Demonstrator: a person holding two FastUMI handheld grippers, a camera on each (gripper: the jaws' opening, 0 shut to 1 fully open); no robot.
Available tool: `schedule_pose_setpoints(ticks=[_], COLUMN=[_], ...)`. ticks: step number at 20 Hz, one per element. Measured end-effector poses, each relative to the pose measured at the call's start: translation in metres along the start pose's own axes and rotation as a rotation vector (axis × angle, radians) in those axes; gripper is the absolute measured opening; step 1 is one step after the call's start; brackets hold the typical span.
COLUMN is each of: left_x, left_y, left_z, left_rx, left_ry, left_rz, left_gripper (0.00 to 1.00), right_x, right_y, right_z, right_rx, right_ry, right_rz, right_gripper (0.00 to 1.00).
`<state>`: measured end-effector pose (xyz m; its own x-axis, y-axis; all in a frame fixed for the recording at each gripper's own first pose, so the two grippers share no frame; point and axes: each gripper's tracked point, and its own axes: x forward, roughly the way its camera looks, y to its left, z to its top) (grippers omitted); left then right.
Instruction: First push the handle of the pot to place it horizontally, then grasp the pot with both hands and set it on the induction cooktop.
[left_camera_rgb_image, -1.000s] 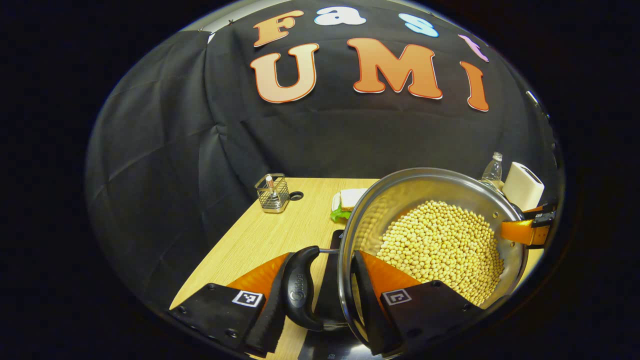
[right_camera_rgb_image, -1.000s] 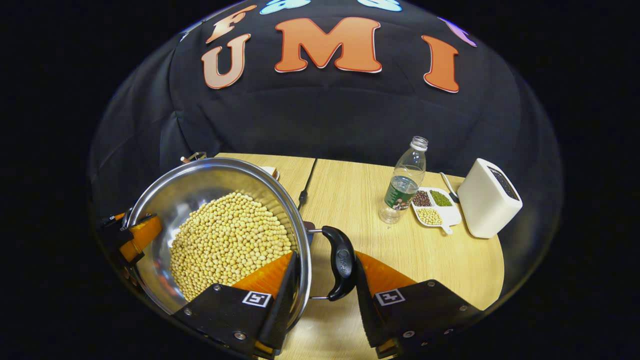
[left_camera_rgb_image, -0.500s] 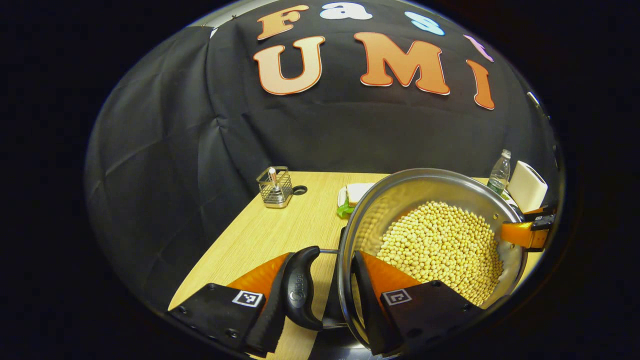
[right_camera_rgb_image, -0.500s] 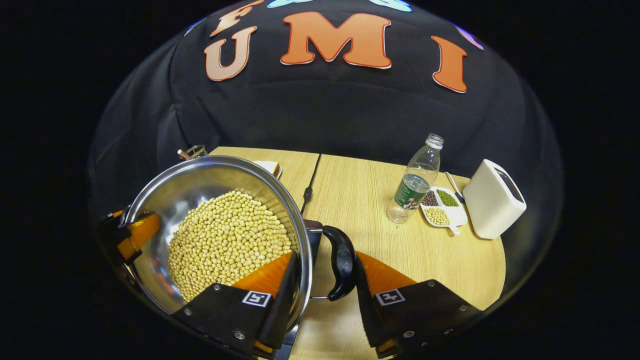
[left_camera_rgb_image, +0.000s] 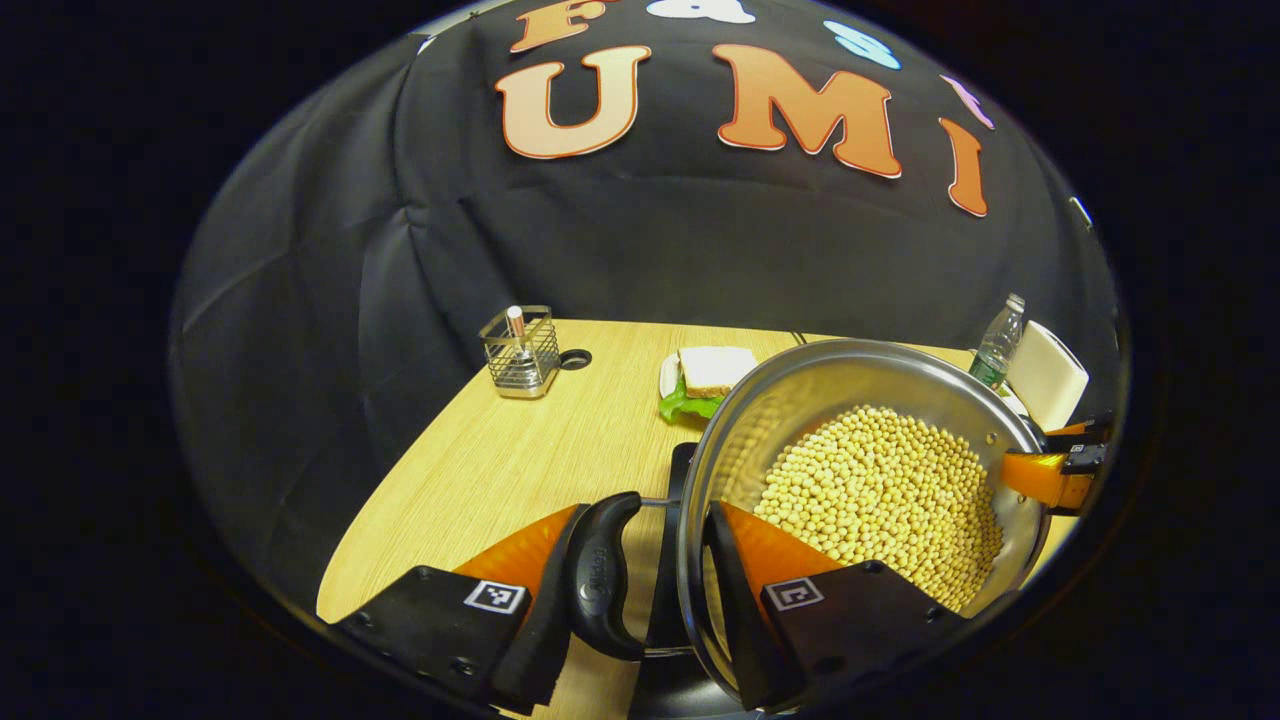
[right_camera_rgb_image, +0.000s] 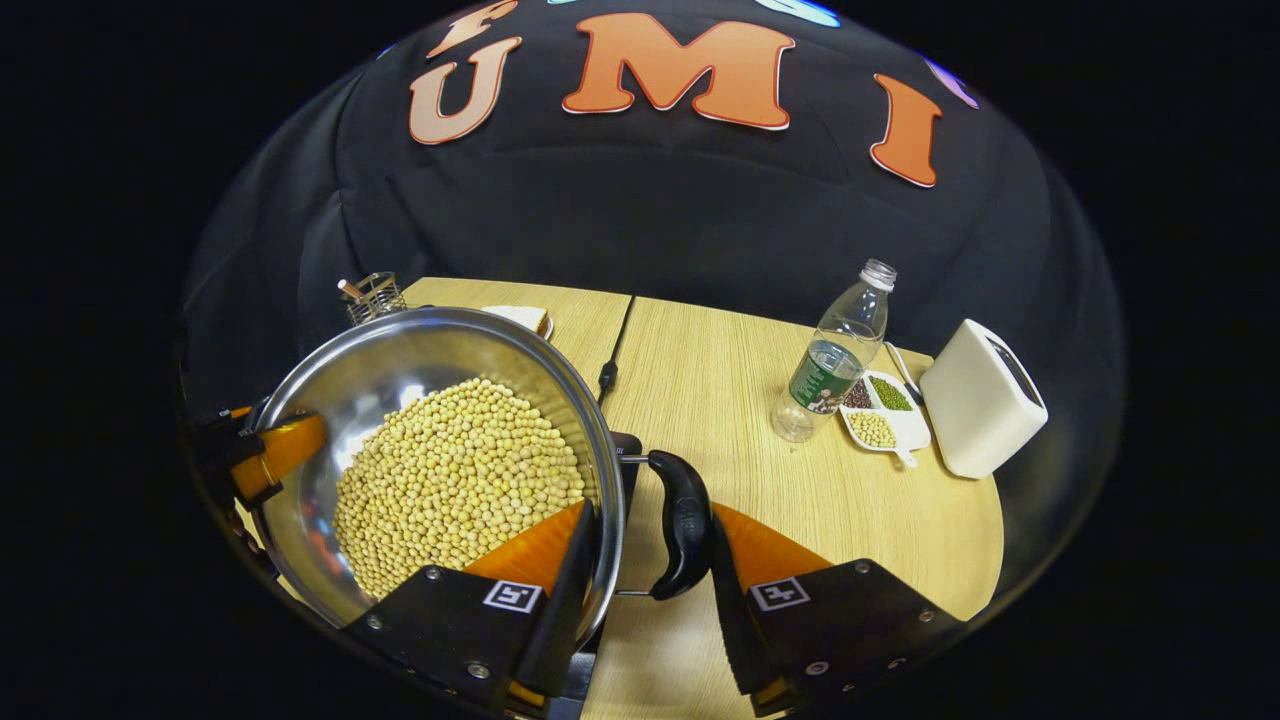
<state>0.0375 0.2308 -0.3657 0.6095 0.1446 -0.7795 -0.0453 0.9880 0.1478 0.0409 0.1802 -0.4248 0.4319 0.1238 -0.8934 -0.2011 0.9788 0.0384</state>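
A steel pot full of yellow soybeans hangs between both grippers. My left gripper is shut on its black left handle, one finger outside the handle and the other inside the pot rim. In the right gripper view the pot sits at the left, and my right gripper is shut the same way on the right handle. A dark cooktop edge shows just under the pot, its corner beside the rim. Whether the pot rests on it is hidden.
On the wooden table stand a water bottle, a divided dish of beans and a white box at the right. A wire basket and a sandwich plate stand behind. A cable runs back.
Both grippers, still shut on the handles, have carried the pot; the basket, sandwich and bottle have slid farther up the views and more table shows behind the pot.
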Motion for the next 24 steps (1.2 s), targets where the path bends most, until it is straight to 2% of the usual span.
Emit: schedule_pose_setpoints(ticks=[5, 6, 7, 8, 9, 10, 11, 13, 17, 19, 21, 24], left_x=[0.017, 0.020, 0.023, 0.025, 0.026, 0.029, 0.026, 0.025, 0.017, 0.002, -0.024, -0.081], left_y=[0.002, 0.003, 0.003, 0.005, 0.005, 0.005, 0.006, 0.008, 0.012, 0.018, 0.021, 0.005], left_z=[-0.007, -0.007, -0.007, -0.006, -0.007, -0.010, -0.013, -0.004, 0.014, 0.036, 0.065, 0.108], left_rx=[-0.028, -0.035, -0.038, -0.034, -0.024, -0.018, -0.015, -0.021, -0.013, 0.004, 0.018, -0.008], left_ry=[0.008, 0.005, 0.004, 0.000, 0.005, 0.018, 0.039, 0.009, -0.057, -0.131, -0.230, -0.391], left_rz=[-0.026, -0.028, -0.027, -0.020, -0.009, 0.006, 0.017, 0.021, 0.039, 0.076, 0.103, 0.084], left_gripper=[0.72, 0.69, 0.72, 0.71, 0.72, 0.79, 0.81, 0.85, 0.86, 0.85, 0.85, 0.85], right_x=[-0.002, -0.002, -0.002, -0.001, 0.000, 0.001, 0.003, 0.003, -0.020, -0.034, -0.056, -0.100], right_y=[0.006, 0.003, 0.004, 0.005, 0.006, 0.008, 0.009, 0.010, 0.014, 0.004, -0.014, -0.043], right_z=[-0.002, -0.002, 0.000, -0.001, -0.003, -0.004, -0.008, 0.000, 0.028, 0.037, 0.051, 0.076], right_rx=[-0.001, 0.002, 0.014, 0.016, 0.017, 0.022, 0.032, 0.050, 0.077, 0.050, 0.038, 0.026], right_ry=[0.004, 0.002, 0.001, -0.008, -0.010, -0.005, 0.016, -0.017, -0.167, -0.229, -0.300, -0.457], right_rz=[-0.009, -0.009, -0.005, 0.000, 0.011, 0.030, 0.049, 0.074, 0.095, 0.070, 0.039, -0.003], right_gripper=[0.61, 0.61, 0.61, 0.61, 0.61, 0.61, 0.64, 0.70, 0.74, 0.77, 0.80, 0.82])
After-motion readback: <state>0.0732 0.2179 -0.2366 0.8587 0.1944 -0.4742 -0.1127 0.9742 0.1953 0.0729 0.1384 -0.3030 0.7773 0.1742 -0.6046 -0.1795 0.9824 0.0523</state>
